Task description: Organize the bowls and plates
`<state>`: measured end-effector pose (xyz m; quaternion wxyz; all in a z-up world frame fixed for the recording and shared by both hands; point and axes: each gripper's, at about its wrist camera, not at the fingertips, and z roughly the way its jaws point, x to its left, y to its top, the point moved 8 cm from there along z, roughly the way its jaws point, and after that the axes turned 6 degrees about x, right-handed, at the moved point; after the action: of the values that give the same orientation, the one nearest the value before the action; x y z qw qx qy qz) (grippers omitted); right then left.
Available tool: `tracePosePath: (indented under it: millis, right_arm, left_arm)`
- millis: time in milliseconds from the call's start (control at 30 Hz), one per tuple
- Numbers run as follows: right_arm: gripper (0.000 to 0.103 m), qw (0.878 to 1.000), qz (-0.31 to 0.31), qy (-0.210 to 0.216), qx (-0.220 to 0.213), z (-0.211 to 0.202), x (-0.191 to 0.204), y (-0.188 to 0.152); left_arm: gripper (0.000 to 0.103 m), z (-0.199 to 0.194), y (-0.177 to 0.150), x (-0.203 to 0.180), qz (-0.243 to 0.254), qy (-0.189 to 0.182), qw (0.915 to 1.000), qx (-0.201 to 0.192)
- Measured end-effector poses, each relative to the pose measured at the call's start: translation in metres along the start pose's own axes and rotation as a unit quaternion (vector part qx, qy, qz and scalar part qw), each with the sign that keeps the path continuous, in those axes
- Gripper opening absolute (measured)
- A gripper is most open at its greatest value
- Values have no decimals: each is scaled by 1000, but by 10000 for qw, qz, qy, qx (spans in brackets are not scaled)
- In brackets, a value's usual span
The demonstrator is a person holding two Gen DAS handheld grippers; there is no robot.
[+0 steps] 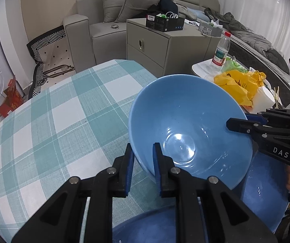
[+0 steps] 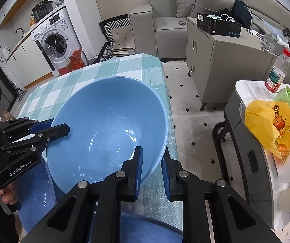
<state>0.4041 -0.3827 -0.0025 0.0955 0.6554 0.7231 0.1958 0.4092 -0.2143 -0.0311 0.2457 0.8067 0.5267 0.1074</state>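
A large light blue bowl is held tilted above the checked table. My left gripper is shut on its near left rim, one finger inside and one outside. My right gripper is shut on the opposite rim of the same bowl. Each gripper shows in the other's view: the right one clamps the rim at the right, the left one at the left. Darker blue dishes lie under the bowl: one at the bottom and one at the right.
A side table to the right holds a water bottle, a yellow bag and a white container. A grey cabinet, sofa and washing machine stand beyond the table's far edge.
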Motion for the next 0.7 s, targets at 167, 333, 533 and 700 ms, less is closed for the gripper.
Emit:
tracePosePath:
  millis: [167,333,533,700]
  right_arm:
    - [18,10000,-15,-35,-63,-5,0,4]
    - [18,9999,-11,-31,-160,-13,0,7]
    - [18,9996,-47,-45,-292,-29,4,8]
    - [18,9991,-111,-75,-414,-44,10,9]
  left_arm:
    - [16,-4,5,1,-47,9,9999,-114]
    - [16,-11,8,0,-78,-18,9997,-228]
    - [16,-25,10,-1,-143,-50,9991,-388]
    - [16,-38,10,0,-161,-46,9987,-489]
